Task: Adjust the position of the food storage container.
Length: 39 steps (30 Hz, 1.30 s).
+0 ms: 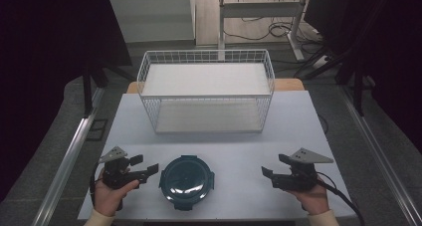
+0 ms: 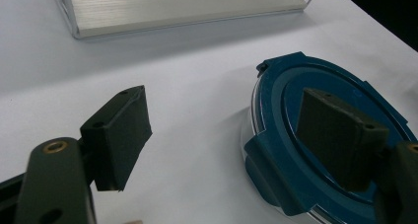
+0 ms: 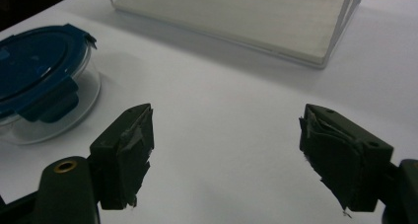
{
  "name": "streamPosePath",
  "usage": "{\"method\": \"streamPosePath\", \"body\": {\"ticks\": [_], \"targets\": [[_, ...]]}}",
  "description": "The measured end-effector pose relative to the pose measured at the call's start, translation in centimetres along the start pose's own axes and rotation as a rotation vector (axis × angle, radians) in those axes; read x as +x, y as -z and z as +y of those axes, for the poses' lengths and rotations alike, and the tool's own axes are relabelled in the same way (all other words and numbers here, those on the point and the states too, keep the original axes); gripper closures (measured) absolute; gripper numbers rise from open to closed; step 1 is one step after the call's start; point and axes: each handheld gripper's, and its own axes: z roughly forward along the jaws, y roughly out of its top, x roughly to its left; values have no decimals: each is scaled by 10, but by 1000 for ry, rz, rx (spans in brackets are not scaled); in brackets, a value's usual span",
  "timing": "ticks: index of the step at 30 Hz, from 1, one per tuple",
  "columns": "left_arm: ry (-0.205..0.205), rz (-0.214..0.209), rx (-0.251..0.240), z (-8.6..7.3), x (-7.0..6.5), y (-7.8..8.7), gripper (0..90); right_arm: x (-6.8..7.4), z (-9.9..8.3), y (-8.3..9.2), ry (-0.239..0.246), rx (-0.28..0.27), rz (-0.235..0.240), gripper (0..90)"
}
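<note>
- My left claw (image 1: 149,169) sits at the near left of the desk (image 1: 239,146), jaws spread wide and holding nothing. In the left gripper view one pad (image 2: 340,135) is already over the lid while the other (image 2: 121,135) hangs above bare desk.
- The round container (image 1: 187,181) lies just to the right of that claw, nearly touching its tips, blue clip-on lid (image 2: 315,110) shut over a clear glass bowl (image 3: 59,120). I can't tell whether anything is inside.
- My worry here: the lid is broad and smooth, and the glass beneath is slick. If I close across the rim off-centre, the container could skid over the desk or tip out of the jaws, and a pad catching a side latch (image 2: 266,160) might pop it open.
- My right claw (image 1: 271,176) is well to the right of the container, also fully open and empty, its pads (image 3: 125,150) looking frayed, so I'd judge its grip weaker.
- The white wire basket (image 1: 206,89) stands beyond both claws. Its wire wall is tall, so a low carry could knock the container against it.
</note>
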Motion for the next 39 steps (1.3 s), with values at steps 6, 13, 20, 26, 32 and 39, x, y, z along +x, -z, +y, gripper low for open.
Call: {"method": "streamPosePath", "body": {"ticks": [6,13,20,26,32,39], "targets": [[1,-5,1,1,-1,0,208,2,-3,-4,-33,24,21,206],[-2,-10,-1,1,-2,0,208,2,-4,-7,-16,40,-2,207],[-11,-7,-13,3,-4,3,213,1,-4,-7,-16,44,-11,207],[-19,-24,-33,8,-9,12,227,-3,-5,-6,-36,51,-28,211],[-39,-13,-41,12,-14,21,249,-7,-6,-4,-67,46,-58,212],[-69,7,-21,14,-19,28,369,-8,-7,-5,-85,44,-52,212]]}}
